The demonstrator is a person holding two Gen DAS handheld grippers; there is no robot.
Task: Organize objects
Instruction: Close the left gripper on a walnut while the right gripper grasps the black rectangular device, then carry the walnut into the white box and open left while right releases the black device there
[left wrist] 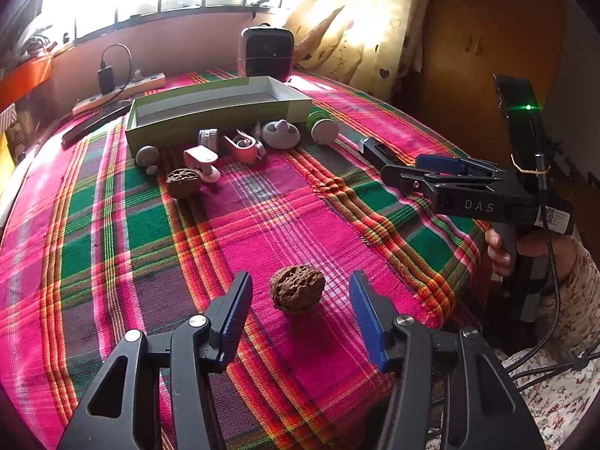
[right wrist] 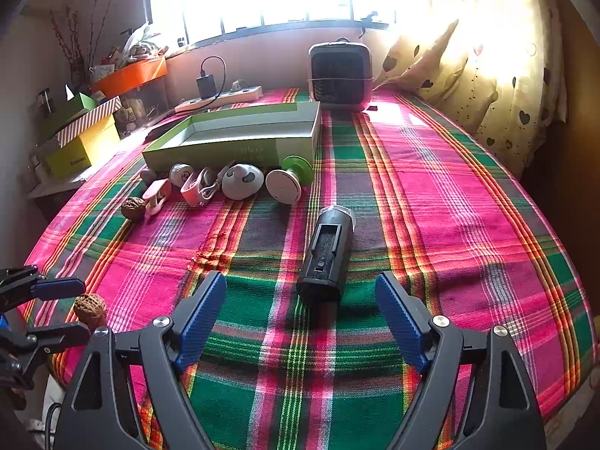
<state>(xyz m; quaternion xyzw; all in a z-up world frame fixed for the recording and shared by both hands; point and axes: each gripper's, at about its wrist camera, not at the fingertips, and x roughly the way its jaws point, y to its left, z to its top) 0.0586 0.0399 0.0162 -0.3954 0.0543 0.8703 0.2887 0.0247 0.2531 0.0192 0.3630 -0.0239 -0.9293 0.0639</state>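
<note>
So the green box at the back looks empty, small gadgets lined up along its front wall; left gripper is spread with a walnut sitting between the pads, not pinched; right gripper hangs released, black cylinder lying on the cloth just ahead of it.

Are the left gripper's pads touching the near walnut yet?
Apart. The left wrist view shows tablecloth on both sides of the walnut, between it and each blue pad of the left gripper.
</note>
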